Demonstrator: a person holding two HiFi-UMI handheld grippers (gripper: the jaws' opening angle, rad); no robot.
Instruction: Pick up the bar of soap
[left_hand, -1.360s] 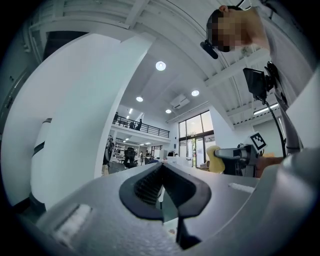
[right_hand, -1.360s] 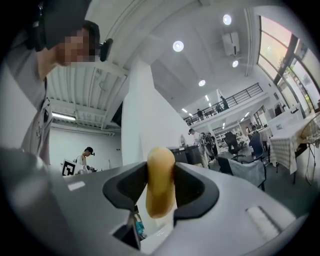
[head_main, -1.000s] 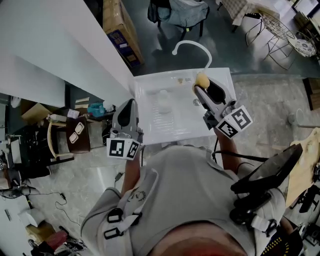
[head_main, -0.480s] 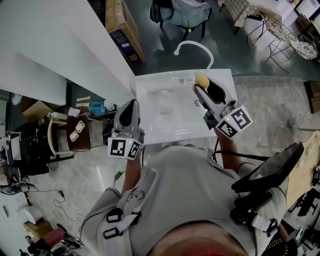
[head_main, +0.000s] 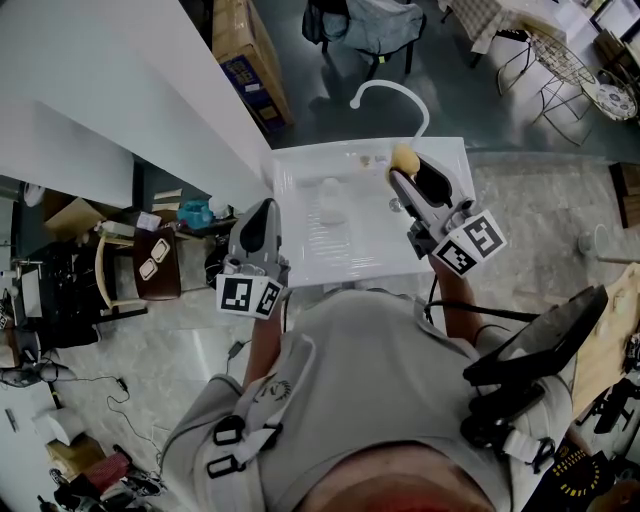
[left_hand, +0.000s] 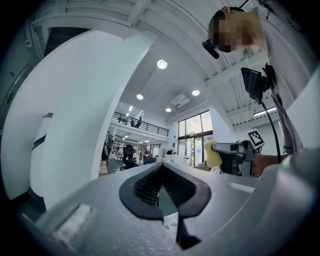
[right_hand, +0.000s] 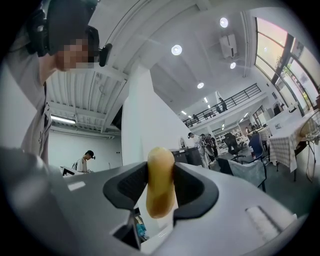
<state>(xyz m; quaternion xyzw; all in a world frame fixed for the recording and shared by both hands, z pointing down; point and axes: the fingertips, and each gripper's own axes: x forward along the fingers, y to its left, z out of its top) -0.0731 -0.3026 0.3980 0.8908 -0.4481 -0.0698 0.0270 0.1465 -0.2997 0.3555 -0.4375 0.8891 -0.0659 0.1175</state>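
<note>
Pick looks done: right gripper (head_main: 399, 168) clamps the yellow soap bar (head_main: 404, 157) above the sink (head_main: 300, 200), left gripper (head_main: 262, 208) closed empty; next, just lift clear.

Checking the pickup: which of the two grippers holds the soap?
The right gripper: it clamps the yellow bar of soap; the left gripper is shut and empty.

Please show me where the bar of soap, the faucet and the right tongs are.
bar of soap (right_hand: 160, 180): right gripper view, middle of the bar.
faucet (head_main: 385, 86): head view, top of the curved spout.
right tongs (head_main: 408, 174): head view, midway between its tips.
</note>
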